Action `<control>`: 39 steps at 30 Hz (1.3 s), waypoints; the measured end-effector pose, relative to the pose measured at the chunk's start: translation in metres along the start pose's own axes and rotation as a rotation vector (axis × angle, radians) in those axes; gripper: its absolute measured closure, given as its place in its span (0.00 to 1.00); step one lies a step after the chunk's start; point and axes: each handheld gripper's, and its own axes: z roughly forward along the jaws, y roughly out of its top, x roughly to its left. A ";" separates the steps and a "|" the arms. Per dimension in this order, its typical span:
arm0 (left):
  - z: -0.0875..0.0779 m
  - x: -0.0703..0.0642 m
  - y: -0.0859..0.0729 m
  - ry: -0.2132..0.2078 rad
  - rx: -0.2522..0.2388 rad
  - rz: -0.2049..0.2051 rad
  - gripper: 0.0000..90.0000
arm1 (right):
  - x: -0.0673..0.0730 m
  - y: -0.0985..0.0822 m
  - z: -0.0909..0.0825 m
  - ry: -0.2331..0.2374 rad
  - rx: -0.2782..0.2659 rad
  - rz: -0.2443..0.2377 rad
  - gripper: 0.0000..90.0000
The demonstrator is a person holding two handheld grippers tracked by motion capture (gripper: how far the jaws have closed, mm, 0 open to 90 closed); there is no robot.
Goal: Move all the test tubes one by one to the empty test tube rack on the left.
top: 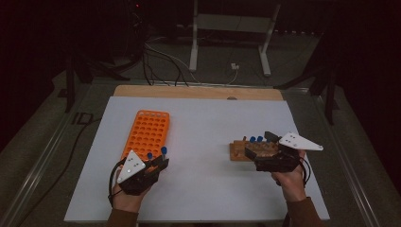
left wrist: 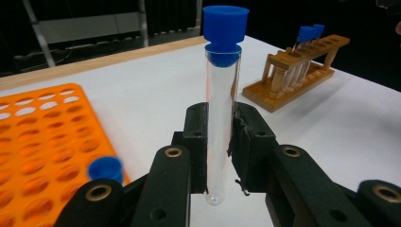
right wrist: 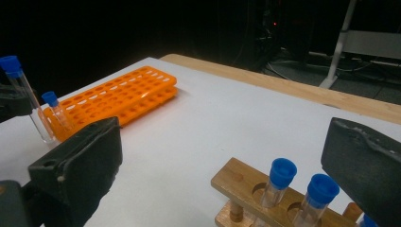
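no text, label, brand, number or sign can be read in any of the views.

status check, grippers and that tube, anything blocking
Left gripper shut on capped tube, upright by orange rack. Right gripper open over wooden rack. One tube already in orange rack; nothing blocking.

Left tongs hold blue-capped tube beside orange rack.
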 end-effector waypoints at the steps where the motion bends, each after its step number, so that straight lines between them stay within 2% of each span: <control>1: -0.002 0.001 -0.001 0.006 0.001 0.000 0.85 | 0.000 0.000 0.000 0.000 0.000 0.000 0.00; 21: -0.034 0.028 -0.010 0.116 -0.032 -0.045 0.85 | -0.001 0.001 -0.002 0.001 -0.003 0.004 0.00; 32: -0.025 0.039 -0.017 0.167 -0.018 -0.052 0.85 | 0.000 0.001 -0.001 0.005 -0.004 0.002 0.00; 39: -0.015 0.041 -0.019 0.186 0.003 -0.033 0.85 | 0.000 0.001 -0.001 0.007 -0.007 -0.002 0.00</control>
